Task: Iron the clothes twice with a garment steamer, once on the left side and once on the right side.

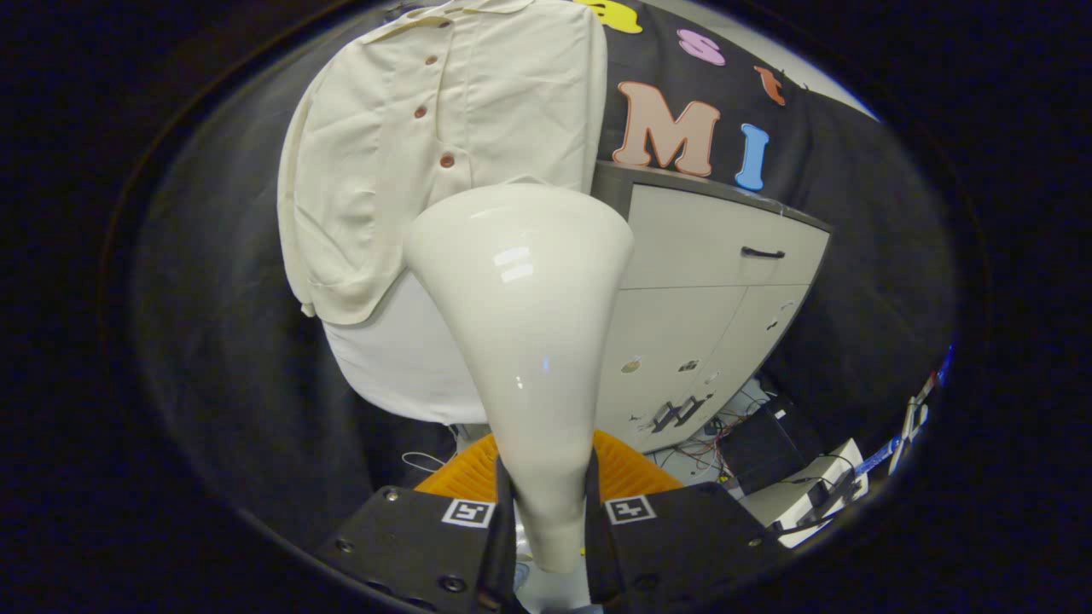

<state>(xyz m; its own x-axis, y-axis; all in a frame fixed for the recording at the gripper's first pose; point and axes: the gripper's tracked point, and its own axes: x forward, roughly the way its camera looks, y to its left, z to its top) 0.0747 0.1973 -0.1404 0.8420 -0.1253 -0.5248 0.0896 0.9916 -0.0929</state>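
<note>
A cream button-up shirt (401, 153) hangs ahead, over a white garment (401, 367) that shows below its hem. My gripper (546, 512) is shut on the narrow neck of a glossy white garment steamer (520, 298), both fingers pressing its sides. The steamer's wide flared head rises beyond the fingers and faces the shirt's lower right part, near the row of brown buttons. Whether the head touches the cloth I cannot tell, since the head hides that spot.
A grey cabinet (717, 256) with a black drawer handle stands right of the shirt. An orange ribbed object (631, 469) lies low behind the fingers. Cables and boxes (810, 495) clutter the floor at the lower right. Black cloth hangs all around.
</note>
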